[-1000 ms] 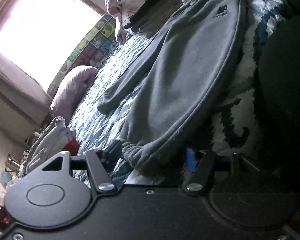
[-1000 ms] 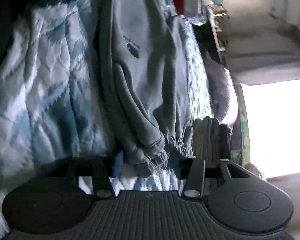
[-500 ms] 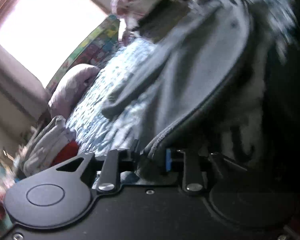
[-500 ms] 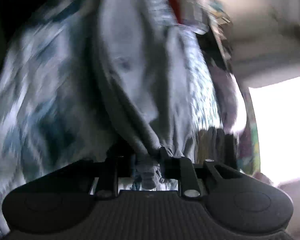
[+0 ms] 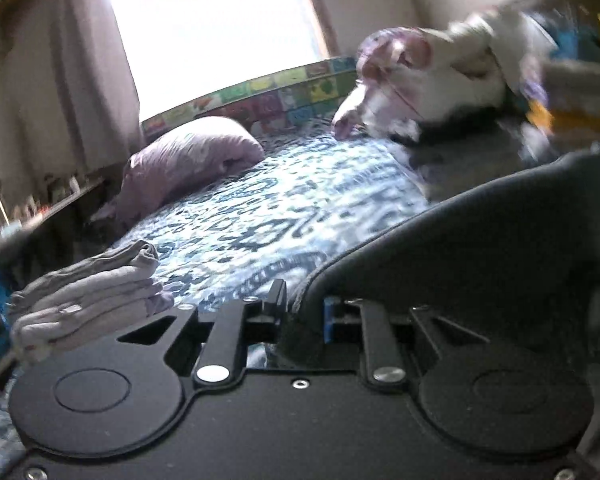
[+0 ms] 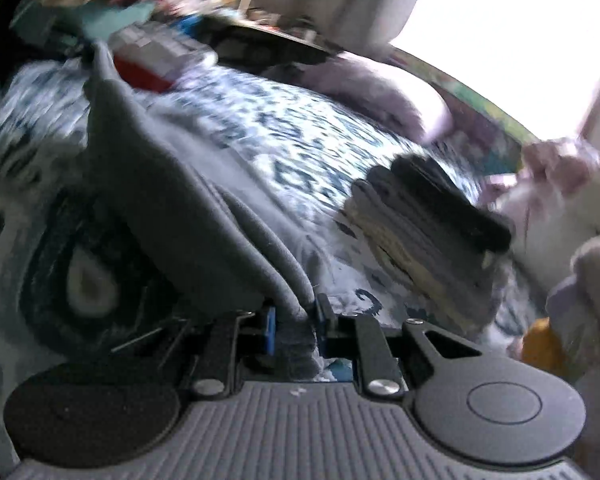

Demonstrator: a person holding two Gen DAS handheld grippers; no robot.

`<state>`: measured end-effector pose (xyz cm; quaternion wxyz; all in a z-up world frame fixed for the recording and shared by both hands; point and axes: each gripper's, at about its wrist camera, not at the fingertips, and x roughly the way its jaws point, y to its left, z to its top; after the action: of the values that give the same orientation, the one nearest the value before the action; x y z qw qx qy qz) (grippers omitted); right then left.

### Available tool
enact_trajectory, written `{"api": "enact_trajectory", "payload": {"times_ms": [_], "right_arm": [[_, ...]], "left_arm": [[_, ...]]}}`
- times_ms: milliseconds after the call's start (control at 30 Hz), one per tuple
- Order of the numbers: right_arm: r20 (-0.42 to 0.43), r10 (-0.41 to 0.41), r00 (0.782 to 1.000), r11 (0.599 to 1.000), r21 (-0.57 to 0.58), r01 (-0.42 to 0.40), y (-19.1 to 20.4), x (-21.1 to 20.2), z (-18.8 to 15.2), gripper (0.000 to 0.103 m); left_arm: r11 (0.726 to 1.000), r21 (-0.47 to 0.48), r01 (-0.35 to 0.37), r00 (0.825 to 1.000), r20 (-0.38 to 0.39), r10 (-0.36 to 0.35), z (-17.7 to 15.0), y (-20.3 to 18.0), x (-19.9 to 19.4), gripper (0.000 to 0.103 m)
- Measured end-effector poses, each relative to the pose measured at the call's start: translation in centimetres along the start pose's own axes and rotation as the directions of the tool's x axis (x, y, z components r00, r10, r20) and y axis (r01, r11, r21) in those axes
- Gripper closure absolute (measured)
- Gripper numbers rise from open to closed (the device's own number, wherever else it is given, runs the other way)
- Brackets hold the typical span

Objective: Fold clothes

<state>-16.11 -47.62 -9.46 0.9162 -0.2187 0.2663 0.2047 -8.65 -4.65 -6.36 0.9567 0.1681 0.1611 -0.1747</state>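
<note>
Grey sweatpants (image 6: 168, 200) lie stretched over the blue-and-white patterned bedspread (image 6: 300, 140). My right gripper (image 6: 294, 318) is shut on one cuff of the sweatpants, and the fabric rises taut from it. My left gripper (image 5: 302, 314) is shut on the other end of the sweatpants (image 5: 480, 248), which look dark and fill the right of the left wrist view. Both views are motion-blurred.
A folded pale stack (image 5: 88, 296) lies at the bed's left edge. A lilac pillow (image 5: 188, 160) sits by the window. A pile of unfolded clothes (image 5: 440, 76) is at the far right. A folded dark stack (image 6: 428, 224) lies right of the sweatpants.
Both grippers have closed on the ends of the sweatpants and lifted them. Both cameras have swung round so the bed lies level and the window is at the top.
</note>
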Motion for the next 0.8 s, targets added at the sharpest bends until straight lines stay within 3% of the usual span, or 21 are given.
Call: {"api": "enact_trajectory", "payload": {"times_ms": [300,567,700,800], "right_arm": [[-0.071,0.022,0.997,0.973,0.230,-0.006,-4.2,4.8,0.7,0.084],[-0.167,0.114,0.979,0.893,0.449,-0.027,-8.1,9.3,0.4,0.084],[-0.197,0.159,0.967,0.839,0.543,-0.028,-9.4,11.1,-0.2,0.084],[-0.222,0.141,0.965,0.805,0.593,0.018,-9.9,12.4,-0.7,0.084]], "left_arm": [[0.993,-0.120,0.022,0.994,-0.104,-0.035,3.0,1.4,7.8,0.087],[0.984,-0.171,0.045,0.962,-0.257,-0.088,3.9,2.0,13.0,0.087],[0.970,-0.238,0.050,0.938,-0.323,-0.127,4.2,3.1,15.4,0.087],[0.964,-0.264,0.032,0.923,-0.362,-0.130,4.0,3.1,17.7,0.086]]}}
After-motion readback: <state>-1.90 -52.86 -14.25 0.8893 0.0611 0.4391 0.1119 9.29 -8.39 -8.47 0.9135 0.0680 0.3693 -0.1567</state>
